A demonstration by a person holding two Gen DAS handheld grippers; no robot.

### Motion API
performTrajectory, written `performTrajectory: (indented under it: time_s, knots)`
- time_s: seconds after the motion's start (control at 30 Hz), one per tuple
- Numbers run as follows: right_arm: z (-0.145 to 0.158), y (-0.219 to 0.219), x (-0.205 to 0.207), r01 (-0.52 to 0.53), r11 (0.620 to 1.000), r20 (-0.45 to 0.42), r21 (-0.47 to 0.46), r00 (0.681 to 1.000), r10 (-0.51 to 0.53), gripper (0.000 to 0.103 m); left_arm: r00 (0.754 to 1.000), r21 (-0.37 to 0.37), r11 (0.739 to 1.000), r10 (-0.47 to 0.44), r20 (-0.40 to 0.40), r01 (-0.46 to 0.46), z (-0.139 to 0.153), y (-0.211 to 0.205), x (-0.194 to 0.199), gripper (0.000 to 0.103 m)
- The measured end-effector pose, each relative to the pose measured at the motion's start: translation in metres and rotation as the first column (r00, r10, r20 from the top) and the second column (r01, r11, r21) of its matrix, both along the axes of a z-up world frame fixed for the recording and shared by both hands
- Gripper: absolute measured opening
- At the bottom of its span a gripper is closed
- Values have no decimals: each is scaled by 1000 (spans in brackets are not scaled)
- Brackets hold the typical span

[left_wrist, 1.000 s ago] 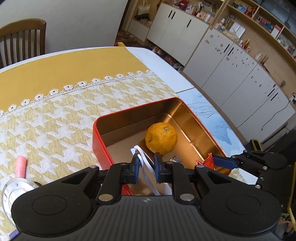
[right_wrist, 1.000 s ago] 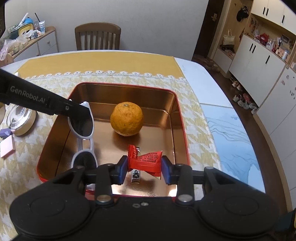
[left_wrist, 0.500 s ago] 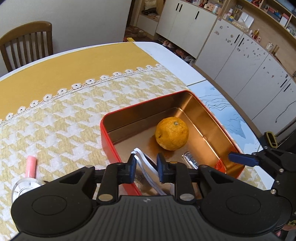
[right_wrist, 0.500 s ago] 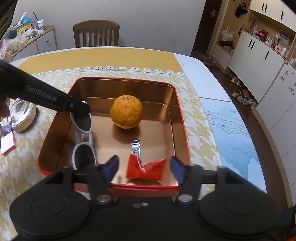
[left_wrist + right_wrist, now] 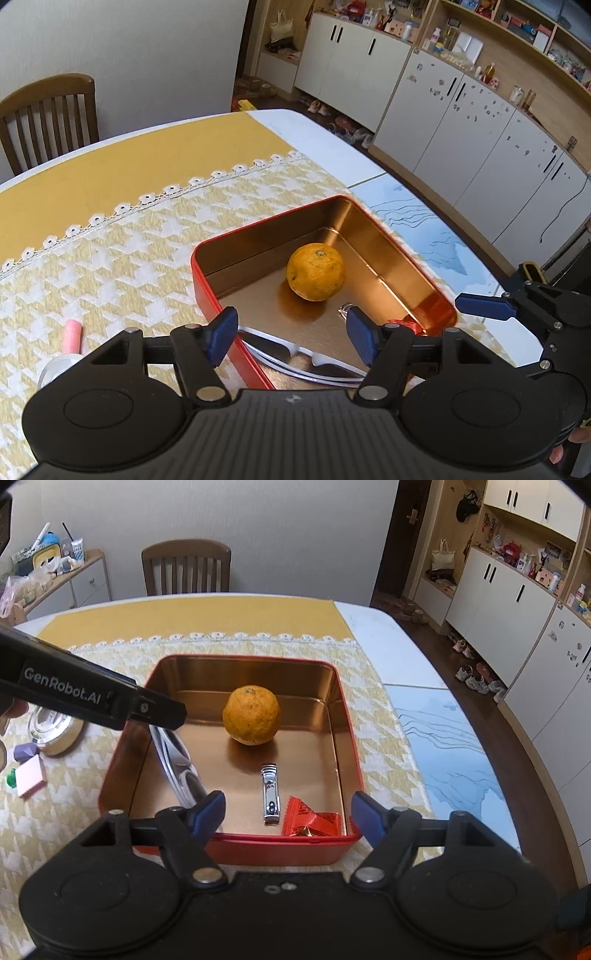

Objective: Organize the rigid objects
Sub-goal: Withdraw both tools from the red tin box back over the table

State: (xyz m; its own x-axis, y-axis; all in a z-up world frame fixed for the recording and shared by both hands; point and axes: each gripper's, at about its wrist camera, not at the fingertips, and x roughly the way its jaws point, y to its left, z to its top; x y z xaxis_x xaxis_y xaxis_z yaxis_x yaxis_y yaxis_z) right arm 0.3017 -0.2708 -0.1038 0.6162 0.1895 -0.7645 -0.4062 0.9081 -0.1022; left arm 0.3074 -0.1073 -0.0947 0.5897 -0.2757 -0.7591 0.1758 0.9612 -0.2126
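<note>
Jaws, left gripper (image 5: 291, 338): spread, empty, above white-framed sunglasses (image 5: 314, 363).
Jaws, right gripper (image 5: 288, 814): spread, empty.
Red rectangular metal tin (image 5: 280, 845): held round orange (image 5: 251, 715), steel nail clipper (image 5: 270, 794), red foil packet (image 5: 310, 819).

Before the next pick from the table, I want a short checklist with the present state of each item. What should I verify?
1. Left tongs open and empty: ok.
2. Right tongs open and empty: ok.
3. Red wrapper lies inside the red tin, near corner: ok.
4. White glasses fully inside the tin: cannot tell; they lean along the left wall, partly hidden by the left tongs.
5. Orange and nail clipper lie apart on the tin floor: ok.
6. Things left outside the tin: not ok; pink tube and round metal case remain on the cloth.
</note>
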Motion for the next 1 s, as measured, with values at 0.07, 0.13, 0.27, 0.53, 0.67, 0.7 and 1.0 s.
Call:
performTrajectory:
  time_s: [0.07,0.13,0.27,0.53,0.67,0.7,1.0]
  knots:
    - [5,-1,-5,2,1000,9,8,1000,-3,75,1000,1,1000,1,20,-1,6,2,-7,64]
    - [9,-1,-10,6,1000,19,14,1000,-6,78,999,2,1000,2,36,-2,11,4,-14,64]
    - [21,-2,-22,14,999,42,39,999,-16,85,997,18,1000,2,82,-4,24,9,-31,64]
    - [47,-2,-52,27,996,95,86,995,-35,95,988,22,1000,11,157,-14,48,21,-66,64]
    - [59,-1,-66,33,994,126,102,991,-46,99,983,8,1000,14,182,-15,58,29,-83,64]
    - [61,0,-70,32,994,133,105,990,-46,99,982,8,1000,15,188,-16,60,31,-88,64]
    - [78,18,-97,12,994,180,113,983,-33,103,967,21,998,51,248,-58,72,54,-129,71]
